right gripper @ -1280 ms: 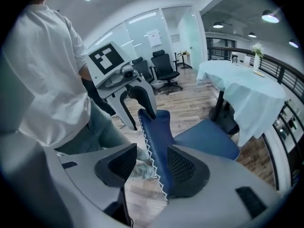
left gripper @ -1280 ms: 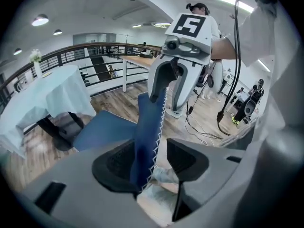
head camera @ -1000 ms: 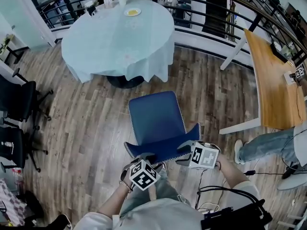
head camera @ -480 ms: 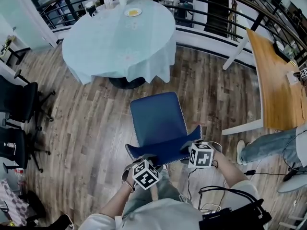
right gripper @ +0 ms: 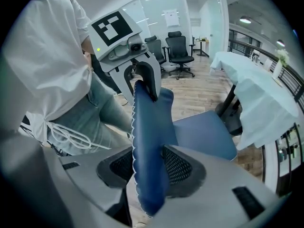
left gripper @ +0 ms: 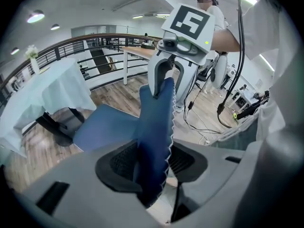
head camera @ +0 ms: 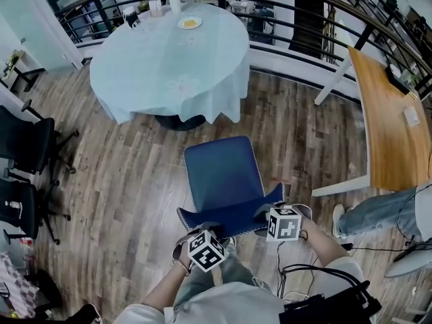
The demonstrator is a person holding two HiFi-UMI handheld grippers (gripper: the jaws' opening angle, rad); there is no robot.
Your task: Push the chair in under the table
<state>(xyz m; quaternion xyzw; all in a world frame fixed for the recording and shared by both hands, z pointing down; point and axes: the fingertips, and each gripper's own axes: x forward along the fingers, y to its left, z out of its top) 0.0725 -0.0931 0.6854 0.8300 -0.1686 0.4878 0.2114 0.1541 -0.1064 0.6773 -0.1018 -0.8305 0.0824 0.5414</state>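
Note:
The blue chair (head camera: pixel 221 174) stands on the wood floor, apart from the round table (head camera: pixel 169 59) with its pale blue cloth, seat toward the table. Its backrest (head camera: pixel 229 216) is nearest me. My left gripper (head camera: pixel 197 231) holds the backrest's left end; in the left gripper view the blue edge (left gripper: pixel 154 137) fills the gap of that gripper (left gripper: pixel 152 163). My right gripper (head camera: pixel 263 214) holds the right end, with the blue edge (right gripper: pixel 147 141) between its pads in the view of that gripper (right gripper: pixel 149 167). Both pairs of jaws have just been closing onto the backrest.
A wooden table (head camera: pixel 388 120) stands at the right, with a person's legs in jeans (head camera: pixel 378 208) beside it. Black office chairs (head camera: pixel 23 147) line the left. A dark railing (head camera: pixel 304 19) curves behind the round table. Cables (head camera: pixel 317 268) lie by my right side.
Both grippers have closed on the backrest's top edge. The right one has dipped and rolled a little. The chair keeps its distance from the round table.

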